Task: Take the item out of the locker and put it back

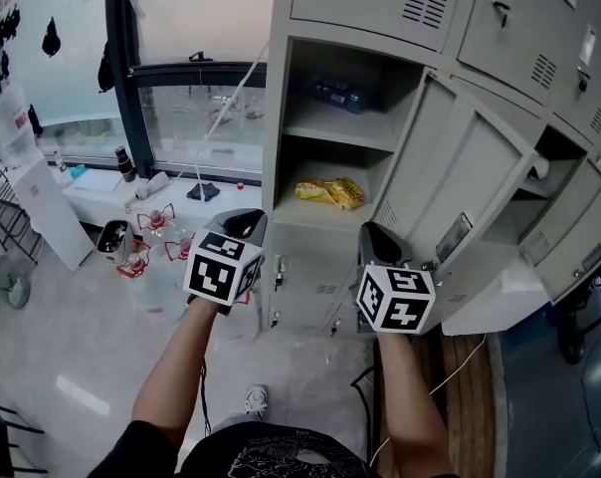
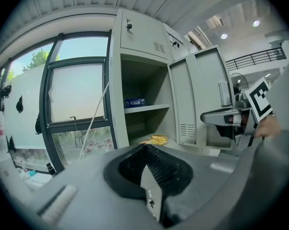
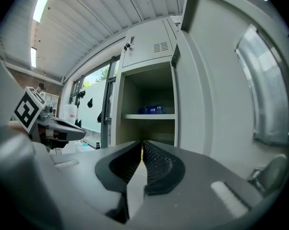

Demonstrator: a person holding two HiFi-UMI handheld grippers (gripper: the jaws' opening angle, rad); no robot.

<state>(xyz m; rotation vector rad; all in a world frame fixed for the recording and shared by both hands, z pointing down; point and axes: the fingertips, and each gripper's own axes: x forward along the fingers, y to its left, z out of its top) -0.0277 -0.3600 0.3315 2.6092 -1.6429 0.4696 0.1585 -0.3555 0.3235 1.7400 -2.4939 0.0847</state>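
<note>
Both left tongs (image 1: 243,216) and right tongs (image 1: 376,233) had jaws together, empty | locker (image 1: 277,98) stood open | best: part jaws squarely before reaching yellow packet (image 1: 330,193).

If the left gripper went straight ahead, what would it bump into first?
Probably the yellow packet lying low in the open locker. It shows just past the shut tips of the left gripper. Depth is hard to judge, though.

Bright daylight from the window (image 1: 196,63), fisheye-bent edges, soft locker-interior shadow.
</note>
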